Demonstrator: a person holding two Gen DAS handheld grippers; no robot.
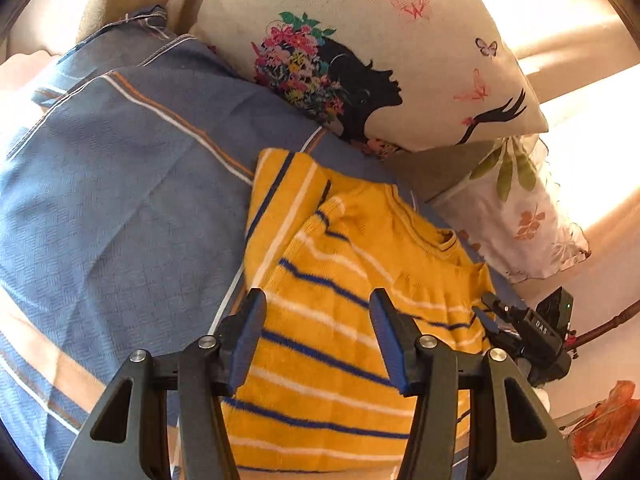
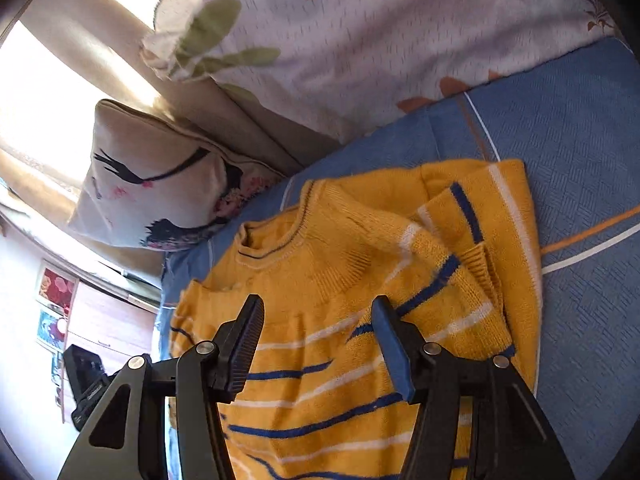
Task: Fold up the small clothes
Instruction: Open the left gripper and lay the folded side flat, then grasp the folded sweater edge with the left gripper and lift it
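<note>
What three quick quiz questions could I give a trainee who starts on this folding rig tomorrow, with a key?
1. True or false: the left gripper is clamped on the yellow striped sweater.
2. What lies folded over the sweater's body? A) a sleeve B) a towel C) a sock
3. Fill in: the sweater lies on a ____ bedspread with thin stripes.

Key
1. False. Both the left gripper and the right gripper are open above the knit, with nothing between their fingers.
2. A, the sleeve.
3. Blue.
</note>
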